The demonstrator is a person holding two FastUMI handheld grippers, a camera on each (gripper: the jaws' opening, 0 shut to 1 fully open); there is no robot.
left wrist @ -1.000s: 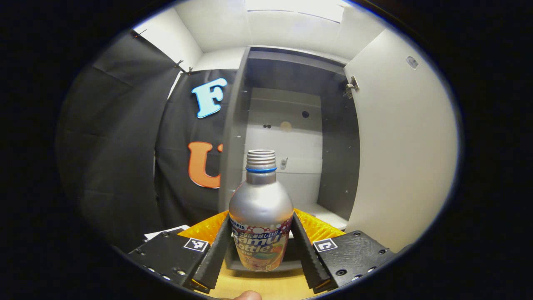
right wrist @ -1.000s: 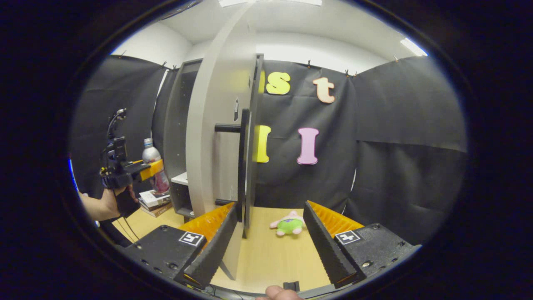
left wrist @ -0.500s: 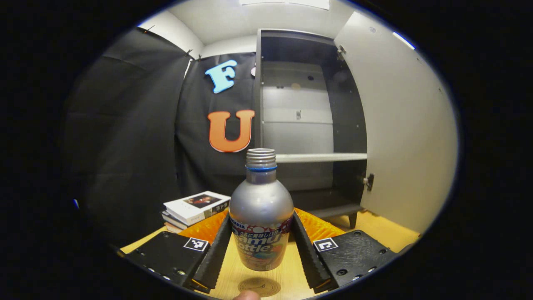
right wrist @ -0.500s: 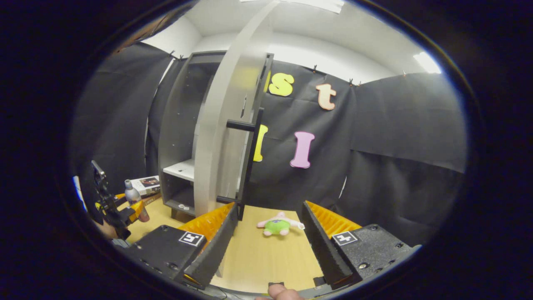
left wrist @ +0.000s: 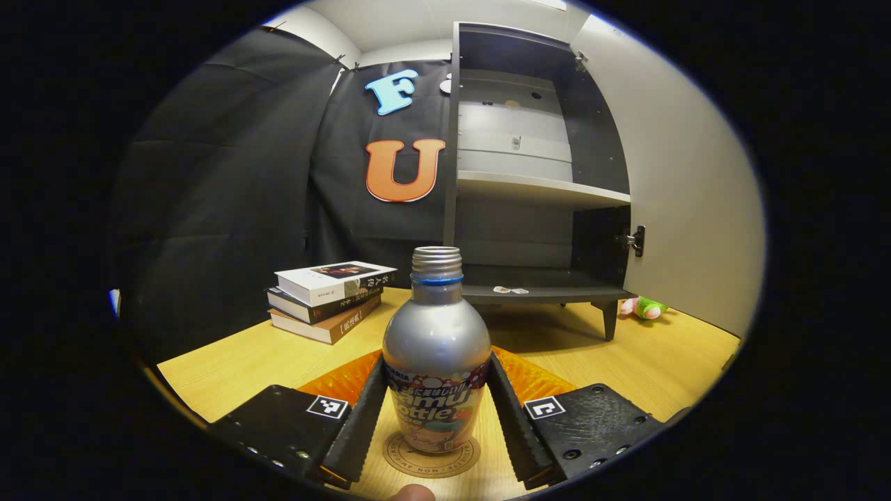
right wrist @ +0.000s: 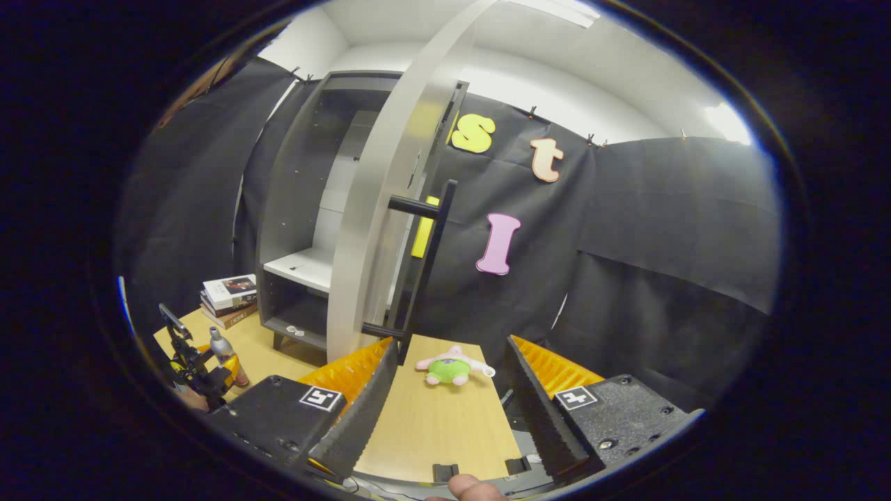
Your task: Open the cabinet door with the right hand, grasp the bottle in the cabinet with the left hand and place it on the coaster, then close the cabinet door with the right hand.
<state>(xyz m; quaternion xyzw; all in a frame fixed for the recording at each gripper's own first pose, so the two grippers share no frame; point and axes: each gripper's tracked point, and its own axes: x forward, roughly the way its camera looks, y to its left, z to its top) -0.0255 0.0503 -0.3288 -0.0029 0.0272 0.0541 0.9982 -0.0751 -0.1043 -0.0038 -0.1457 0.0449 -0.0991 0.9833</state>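
A silver capless bottle (left wrist: 435,355) with a printed label stands upright between my left gripper's (left wrist: 435,417) fingers, which press on both its sides. Its base rests on or just above the round brown coaster (left wrist: 431,460) on the wooden table. Behind it the grey cabinet (left wrist: 529,181) stands with its door (left wrist: 682,195) swung wide to the right. In the right gripper view my right gripper (right wrist: 449,410) is open with nothing between its fingers, a little back from the door's black bar handle (right wrist: 424,268). The bottle (right wrist: 221,348) and left gripper (right wrist: 202,369) appear small at far left.
A stack of books (left wrist: 327,296) lies left of the cabinet. A green and pink plush toy (right wrist: 451,369) lies on the table (right wrist: 438,431) in front of the right gripper, also visible past the cabinet leg (left wrist: 644,307). Small scraps (left wrist: 510,289) lie on the cabinet floor.
My left gripper has carried the bottle out of the cabinet and down onto the coaster. My right gripper has drawn back from the door handle and stayed open.
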